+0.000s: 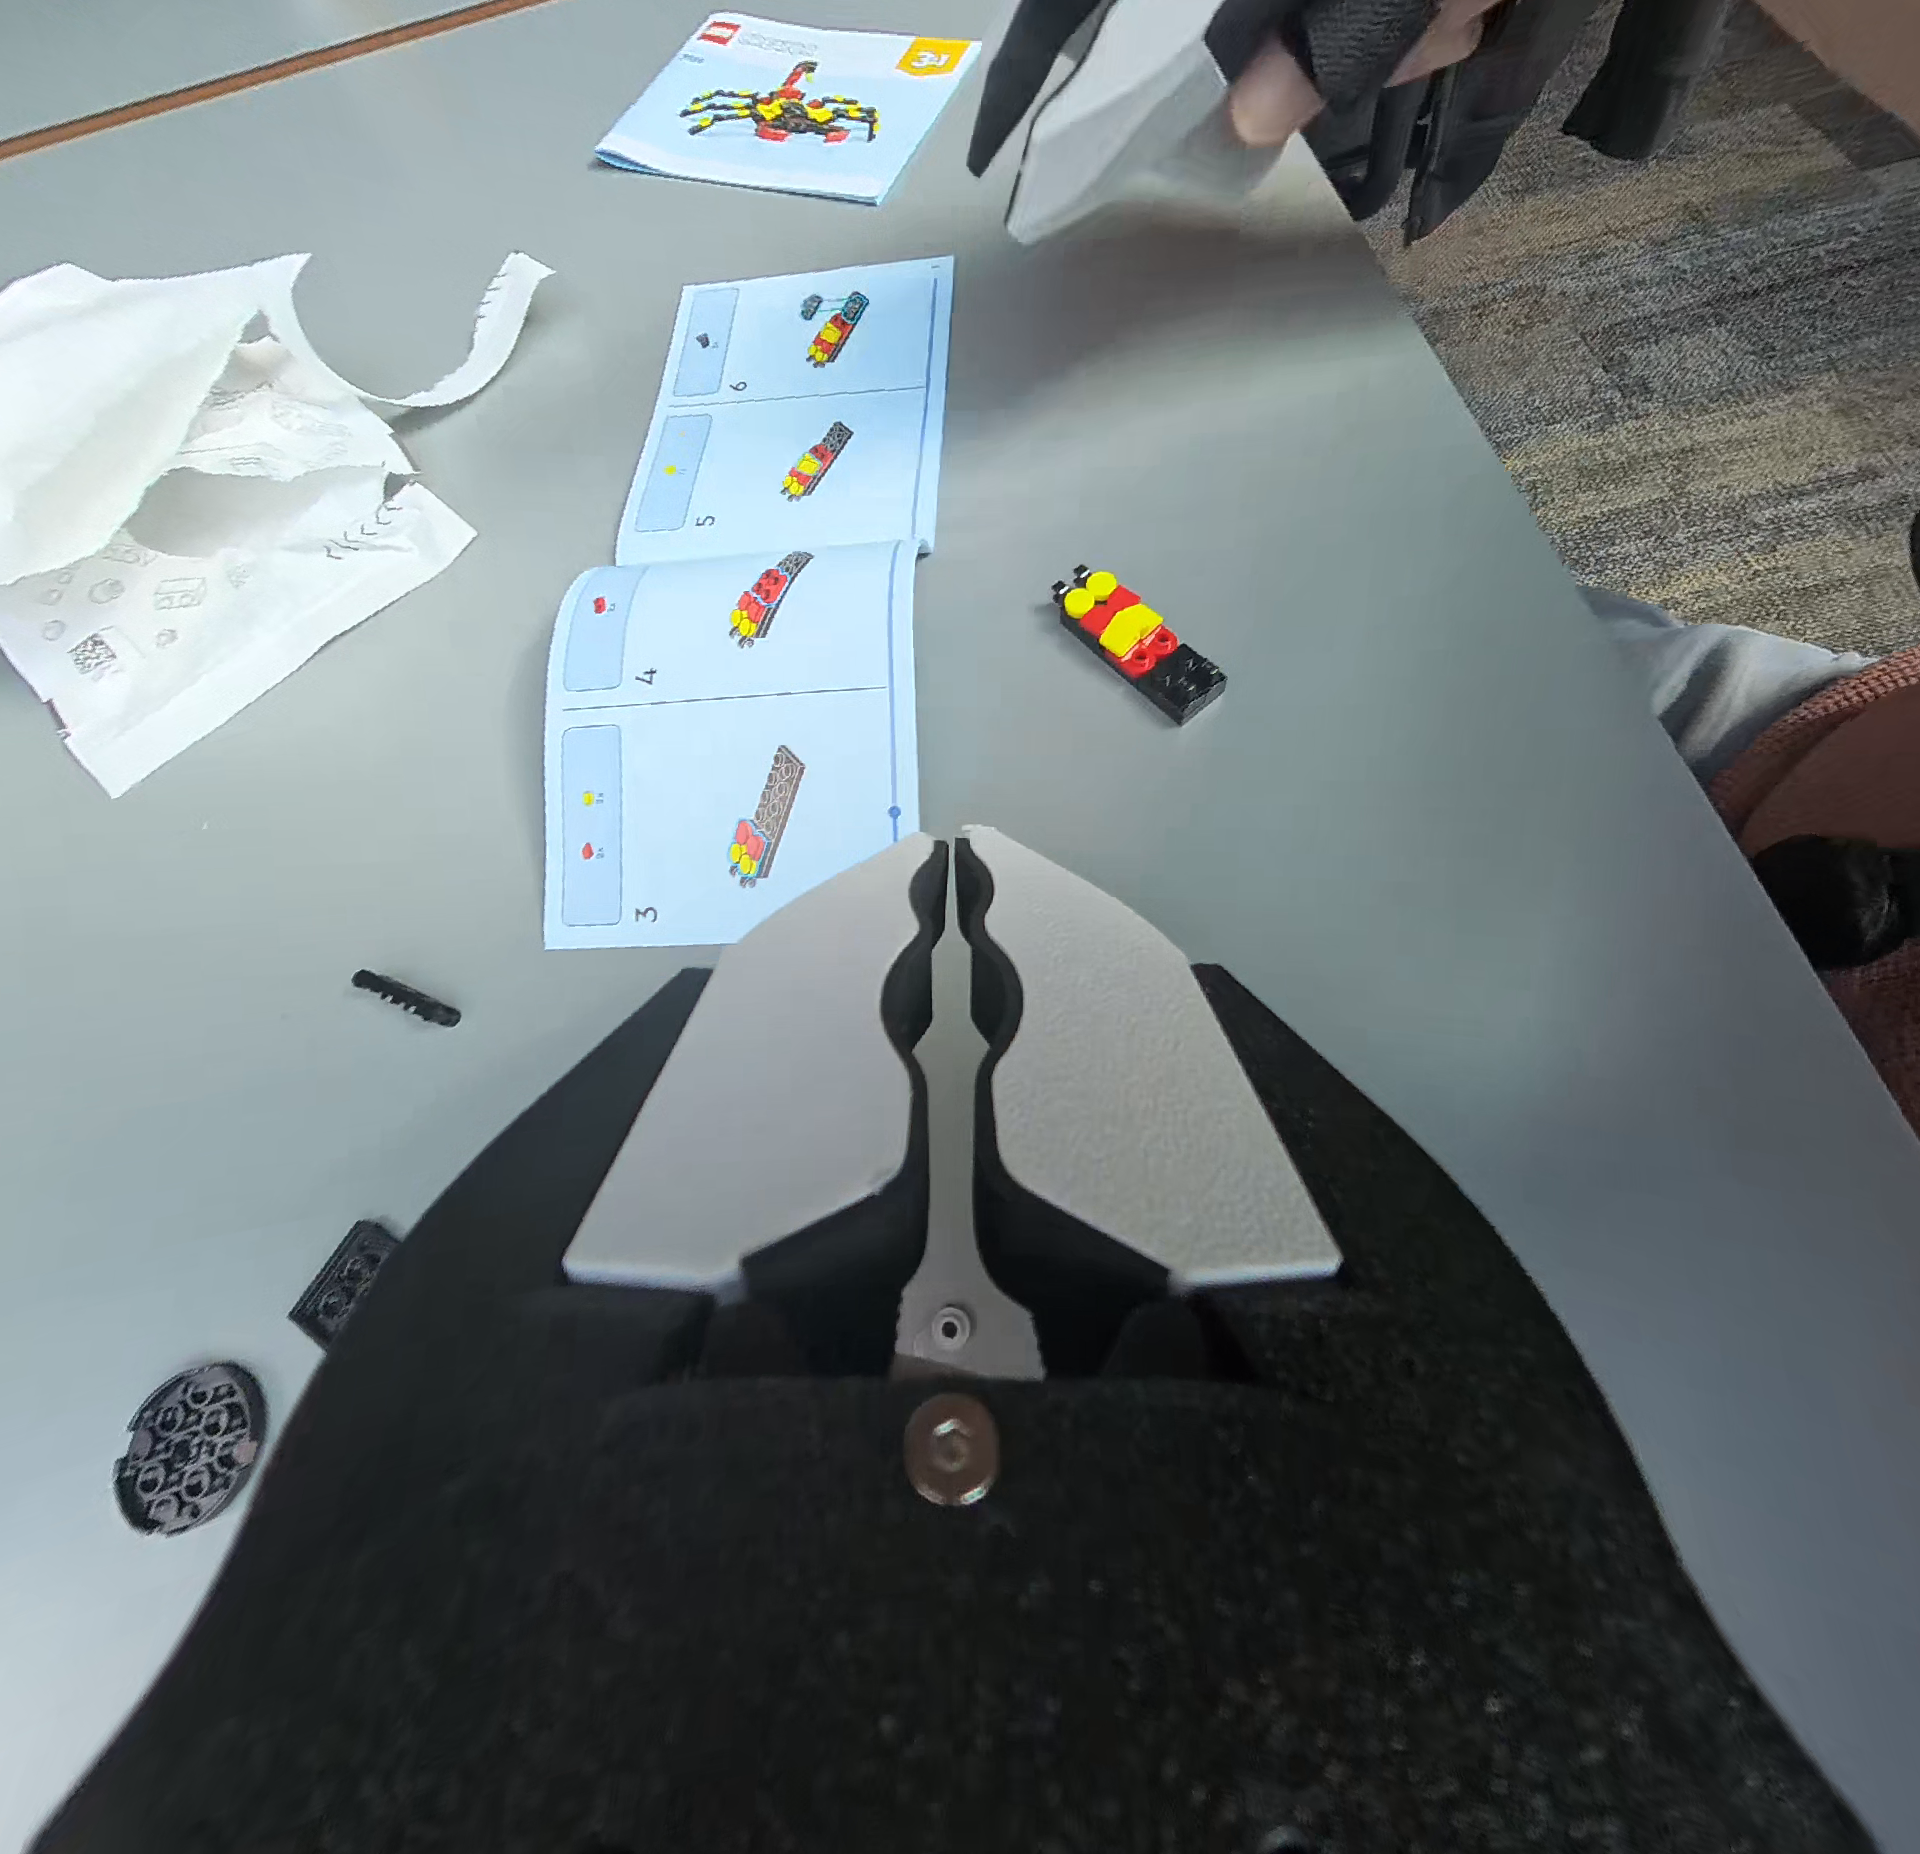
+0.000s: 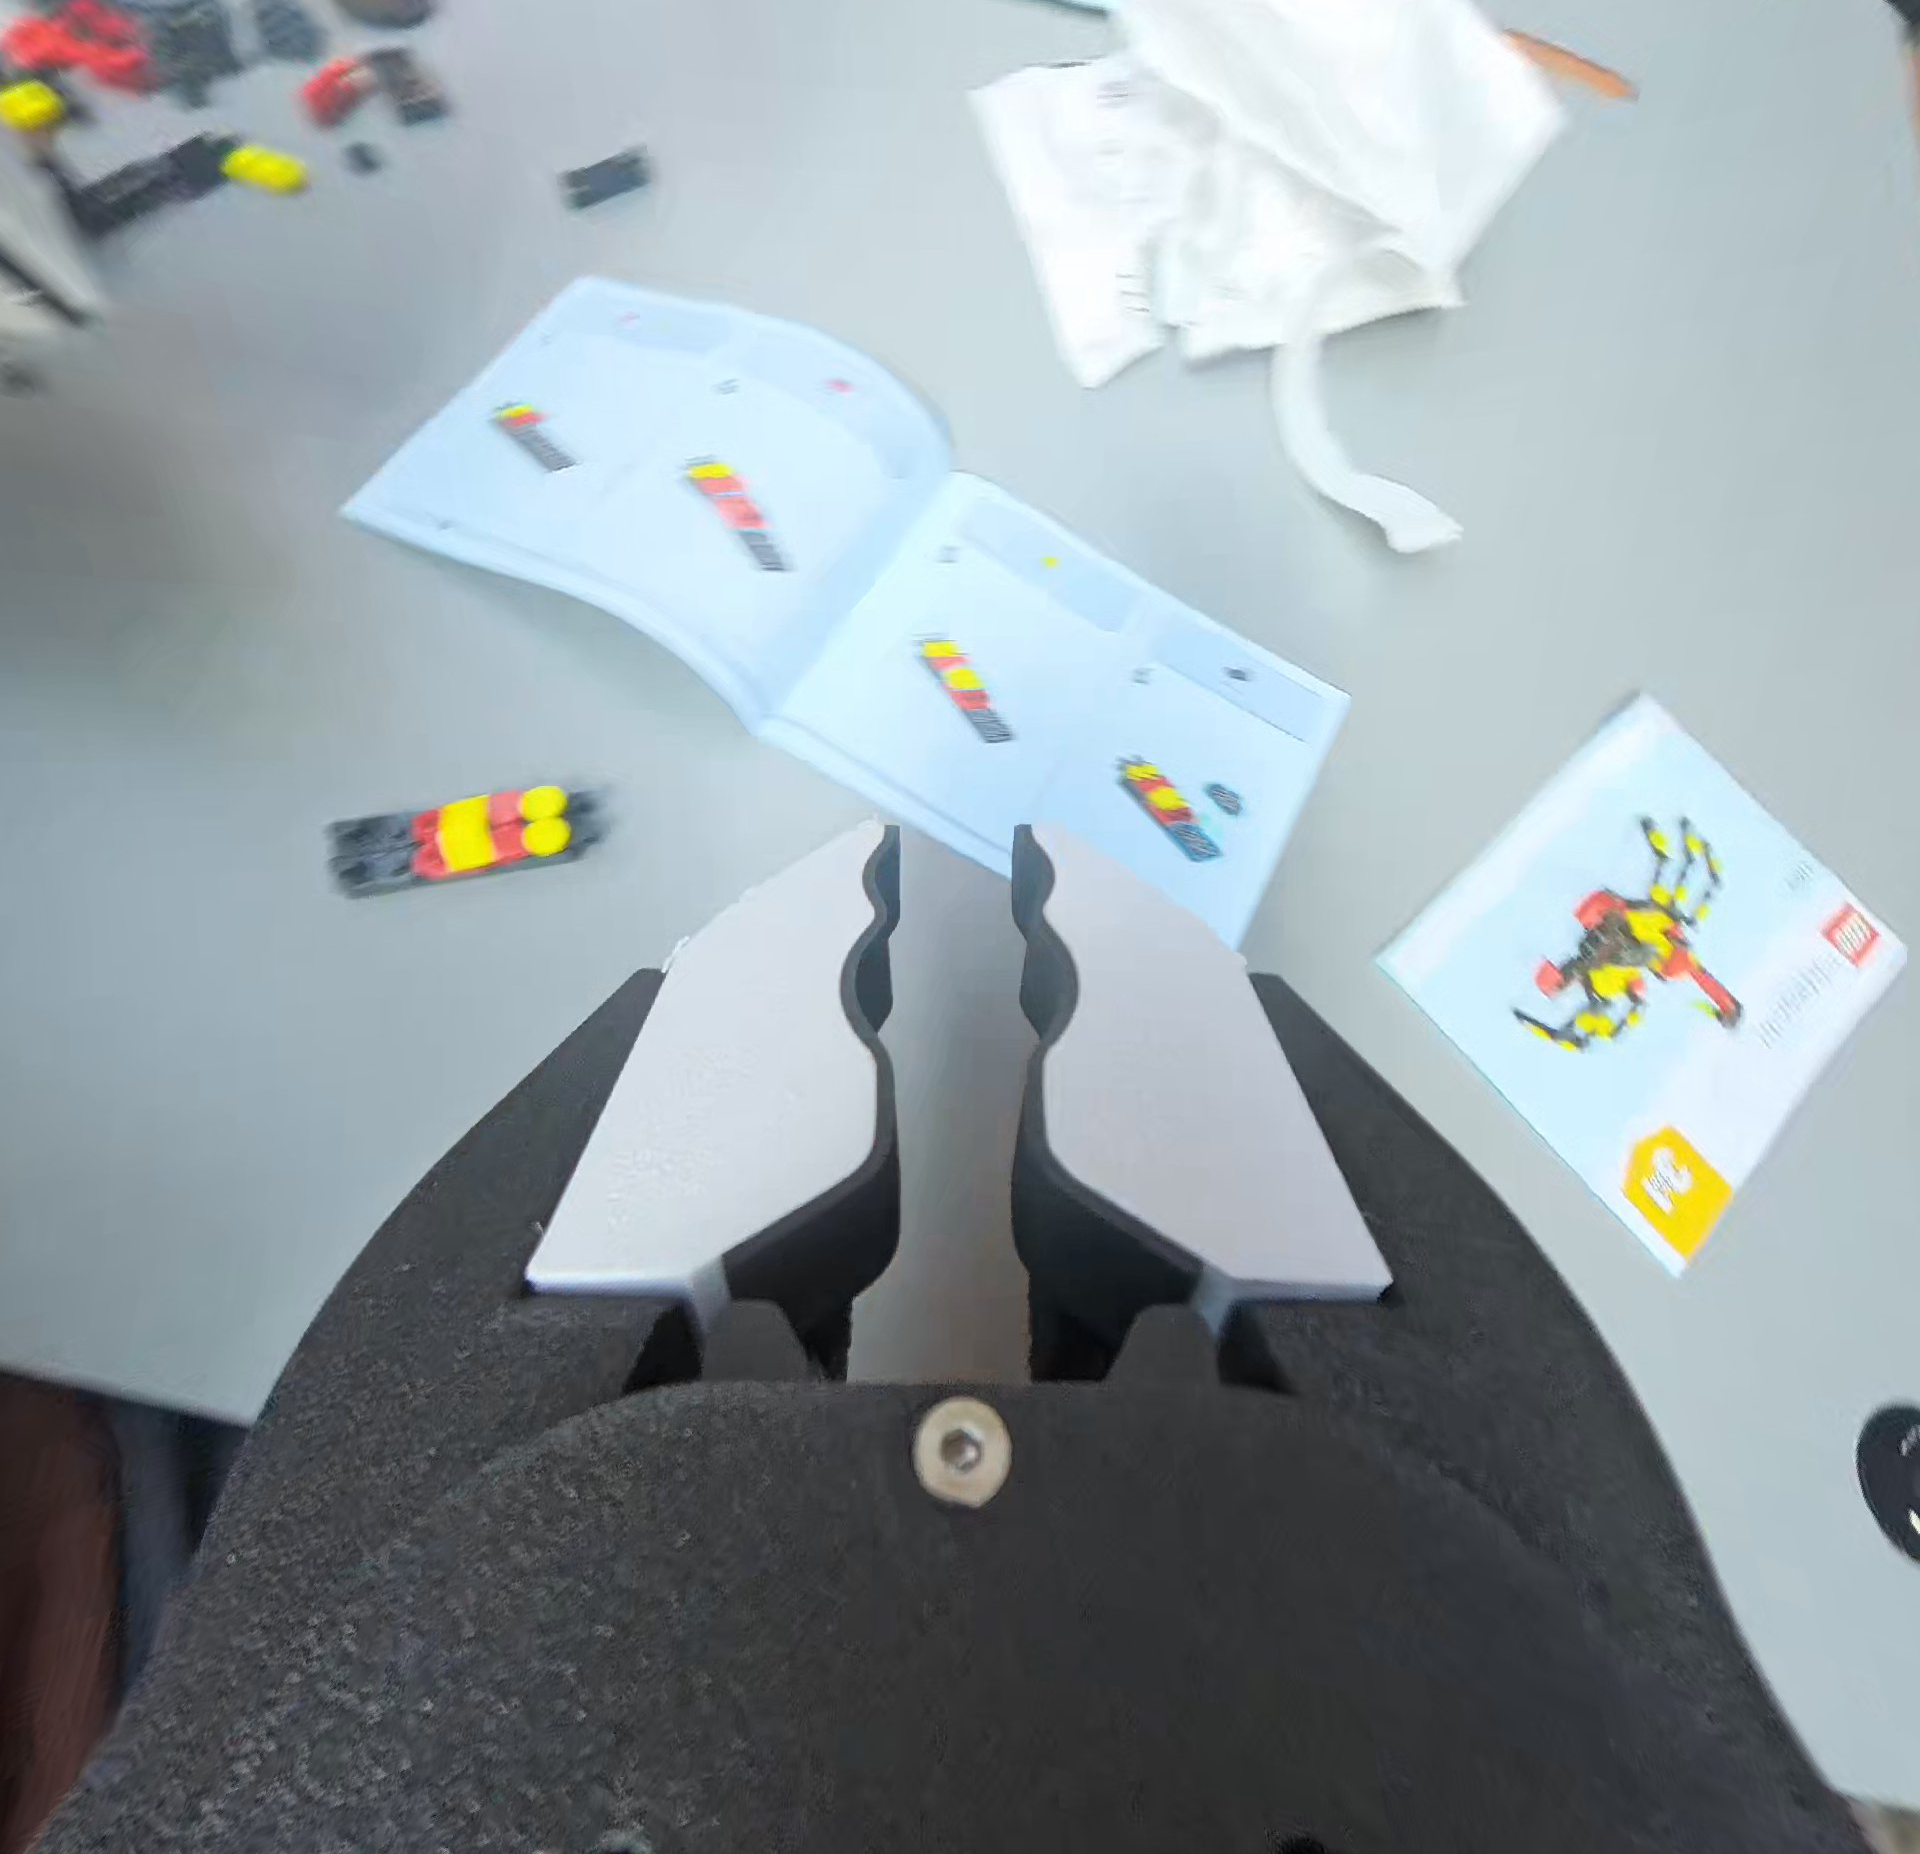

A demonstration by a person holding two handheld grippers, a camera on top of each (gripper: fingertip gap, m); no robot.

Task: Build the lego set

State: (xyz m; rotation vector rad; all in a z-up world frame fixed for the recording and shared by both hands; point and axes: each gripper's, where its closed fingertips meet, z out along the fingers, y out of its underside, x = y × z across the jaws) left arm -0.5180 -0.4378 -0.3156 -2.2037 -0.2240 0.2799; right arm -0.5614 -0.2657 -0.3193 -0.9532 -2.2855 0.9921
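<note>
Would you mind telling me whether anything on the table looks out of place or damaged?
The white paper bag is torn open and crumpled, a ripped strip curling off it. The open instruction booklet lies bowed, not flat. Otherwise, nothing looks damaged.

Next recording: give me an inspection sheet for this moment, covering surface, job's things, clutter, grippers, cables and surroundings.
Surface: grey table, nothing spilled.
Job's things: part-built model lies flat beside the open instruction booklet; loose bricks heaped at a far corner; round black plate and black bar lie apart.
Clutter: torn white paper bag; closed booklet.
Grippers: left gripper shut, empty; right gripper open, empty, above the table.
Cables: nothing seen.
Surroundings: carpet; person's sleeve at the table edge.
</note>
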